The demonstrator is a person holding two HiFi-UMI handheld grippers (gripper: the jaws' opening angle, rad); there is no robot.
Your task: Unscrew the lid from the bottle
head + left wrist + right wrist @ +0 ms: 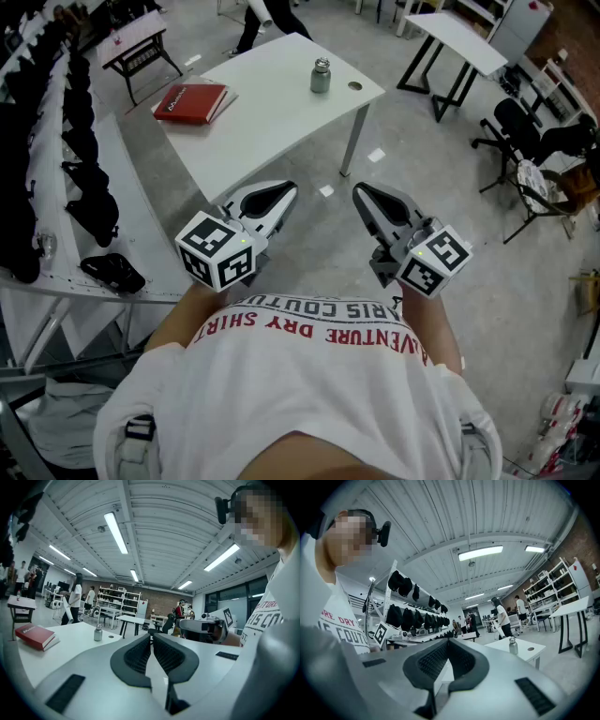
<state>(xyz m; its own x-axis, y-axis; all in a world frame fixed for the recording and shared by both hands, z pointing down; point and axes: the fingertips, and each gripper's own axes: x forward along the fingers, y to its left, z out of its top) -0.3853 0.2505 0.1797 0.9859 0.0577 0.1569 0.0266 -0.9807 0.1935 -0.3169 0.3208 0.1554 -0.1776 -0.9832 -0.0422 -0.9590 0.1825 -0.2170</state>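
A small metal bottle (321,76) with its lid on stands upright near the far corner of a white table (272,122). It is small in the left gripper view, where the bottle (98,633) stands to the left, and in the right gripper view, where the bottle (513,646) stands to the right. My left gripper (284,193) and right gripper (362,192) are held side by side close to my body, well short of the bottle. Both are shut with nothing between the jaws, as the left gripper (152,637) and right gripper (448,644) show.
A red book (190,102) lies on the table's left part, and a round hole (354,86) sits beside the bottle. A rack of black items (75,141) runs along the left. Black chairs (516,127) and another white table (464,42) stand at the right. People walk at the back.
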